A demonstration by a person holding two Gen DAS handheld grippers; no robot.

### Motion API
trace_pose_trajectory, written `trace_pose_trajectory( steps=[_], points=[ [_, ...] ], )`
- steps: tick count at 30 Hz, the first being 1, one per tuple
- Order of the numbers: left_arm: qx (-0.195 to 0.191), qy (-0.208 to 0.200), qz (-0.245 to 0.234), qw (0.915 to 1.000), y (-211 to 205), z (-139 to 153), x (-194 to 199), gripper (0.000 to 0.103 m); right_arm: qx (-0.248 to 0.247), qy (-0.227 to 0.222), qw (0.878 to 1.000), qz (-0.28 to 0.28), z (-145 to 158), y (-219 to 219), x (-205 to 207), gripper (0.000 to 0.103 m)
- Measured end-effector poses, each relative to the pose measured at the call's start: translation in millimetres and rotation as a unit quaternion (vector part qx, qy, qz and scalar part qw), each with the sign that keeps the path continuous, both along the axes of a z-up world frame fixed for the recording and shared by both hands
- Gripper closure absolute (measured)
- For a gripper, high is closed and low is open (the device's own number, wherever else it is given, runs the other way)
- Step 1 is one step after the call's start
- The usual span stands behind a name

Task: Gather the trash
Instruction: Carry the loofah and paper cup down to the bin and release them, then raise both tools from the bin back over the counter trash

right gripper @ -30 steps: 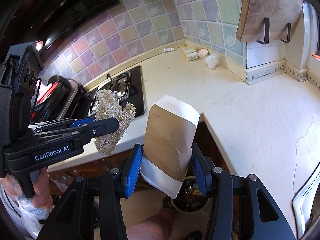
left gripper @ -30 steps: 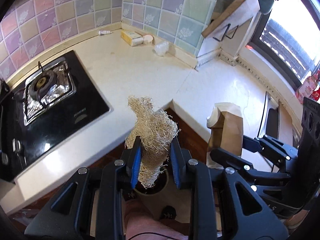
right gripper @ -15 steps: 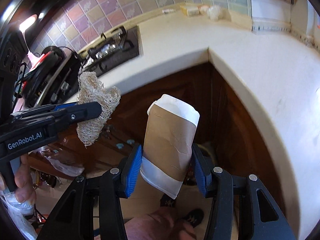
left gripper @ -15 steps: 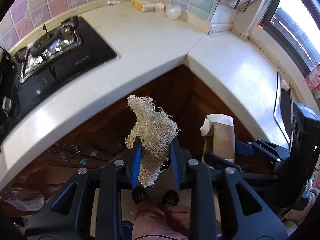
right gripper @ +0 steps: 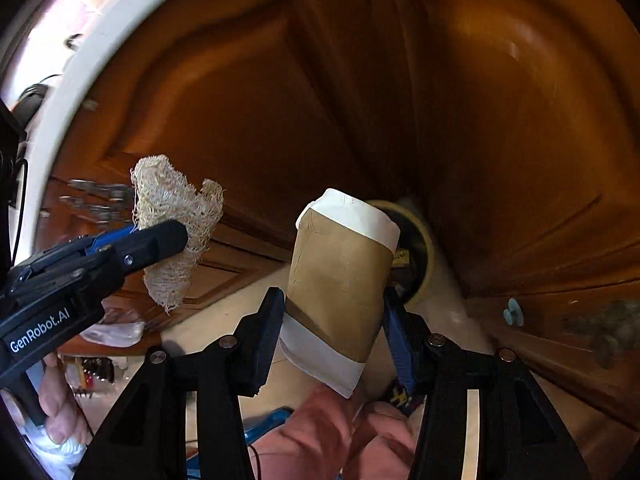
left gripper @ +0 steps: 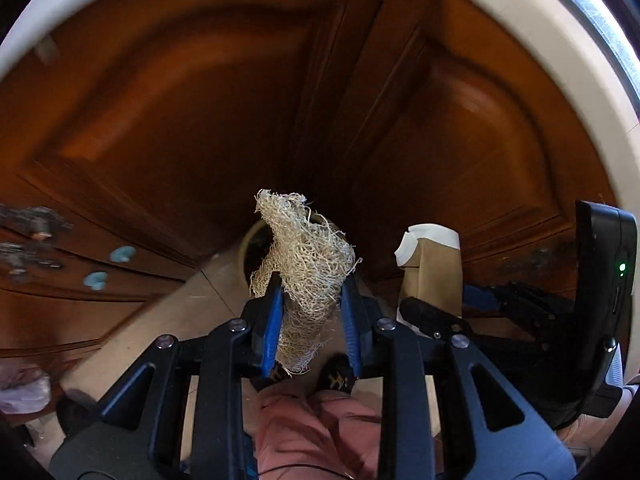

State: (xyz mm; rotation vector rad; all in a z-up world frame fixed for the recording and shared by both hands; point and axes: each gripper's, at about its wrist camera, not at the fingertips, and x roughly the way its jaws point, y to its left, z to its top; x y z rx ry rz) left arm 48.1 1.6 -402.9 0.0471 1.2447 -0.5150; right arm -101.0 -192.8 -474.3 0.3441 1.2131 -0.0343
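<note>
Nearest, the left gripper [left gripper: 310, 312] clamps a fibrous loofah scrap [left gripper: 306, 264], and the right gripper [right gripper: 334, 320] pinches a crushed paper cup [right gripper: 340, 276], both upright. Ahead and below, against the wooden cabinets [right gripper: 280, 120], sits the trash bin [right gripper: 424, 248], nearer the cup.

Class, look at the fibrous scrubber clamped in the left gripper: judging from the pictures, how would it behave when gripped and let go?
The loofah scrubber is open mesh, so probably very light. It narrows between the left gripper pads, suggesting springy softness. Its frayed strands may snag rather than slip on release.
</note>
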Motion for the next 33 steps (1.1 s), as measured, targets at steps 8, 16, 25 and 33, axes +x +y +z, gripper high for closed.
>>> trace_pose_trajectory(
  steps=[8, 16, 25, 33],
  points=[
    [0.003, 0.021, -0.023, 0.9995, -29, -105, 28, 0.078, -0.011, 0.011, 0.999, -0.034, -98, -26, 28, 0.052],
    [0.013, 0.043, -0.046, 0.9979, -51, -185, 51, 0.073, -0.015, 0.027, 0.998, -0.045, -186, -50, 55, 0.051],
    [0.047, 0.045, -0.054, 0.9964, -53, -220, 57, 0.036, -0.032, 0.041, 0.997, -0.058, -215, -52, 71, 0.039],
    [0.053, 0.040, -0.038, 0.9971, -40, -196, 52, 0.031, -0.040, 0.046, 0.996, -0.069, -192, -48, 65, 0.039]
  ],
)
